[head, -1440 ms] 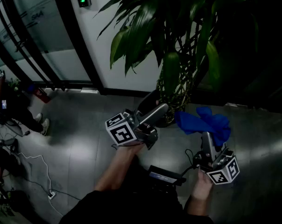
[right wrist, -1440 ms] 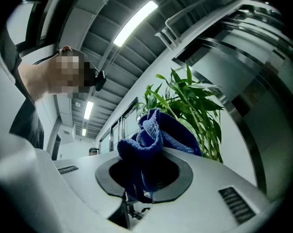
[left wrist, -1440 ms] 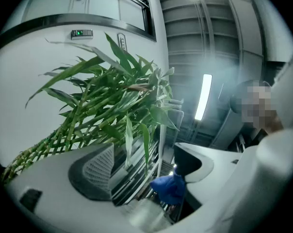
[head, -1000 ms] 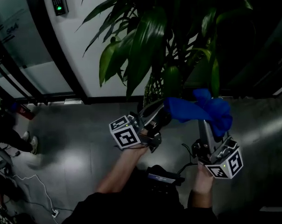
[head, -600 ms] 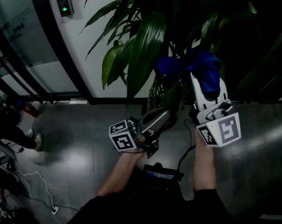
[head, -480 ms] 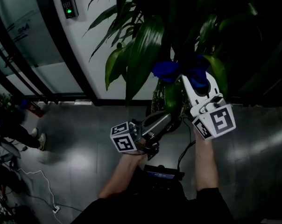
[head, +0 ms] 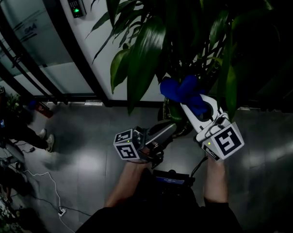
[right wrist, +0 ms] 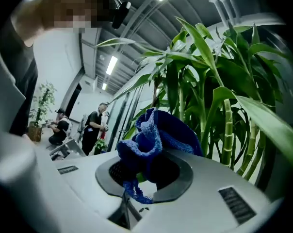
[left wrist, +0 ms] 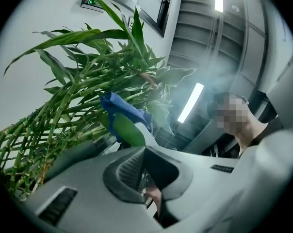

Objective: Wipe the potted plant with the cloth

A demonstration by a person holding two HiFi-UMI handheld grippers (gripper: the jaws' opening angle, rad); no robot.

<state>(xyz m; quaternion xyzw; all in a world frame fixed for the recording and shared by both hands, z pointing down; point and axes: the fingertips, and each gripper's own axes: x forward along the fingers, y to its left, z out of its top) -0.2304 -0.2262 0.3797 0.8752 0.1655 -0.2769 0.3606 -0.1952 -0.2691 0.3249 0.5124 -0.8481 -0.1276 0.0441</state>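
Wiping barely begun, cloth up among the leaves
The right gripper is clamped on the cloth by the potted plant stems; left gripper closed, empty, lower down; most leaves likely remain

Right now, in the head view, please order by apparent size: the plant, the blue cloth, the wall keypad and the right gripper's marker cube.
1. plant
2. blue cloth and marker cube: they look about alike, and the cube is nearer the camera, so I do not rank them
3. wall keypad
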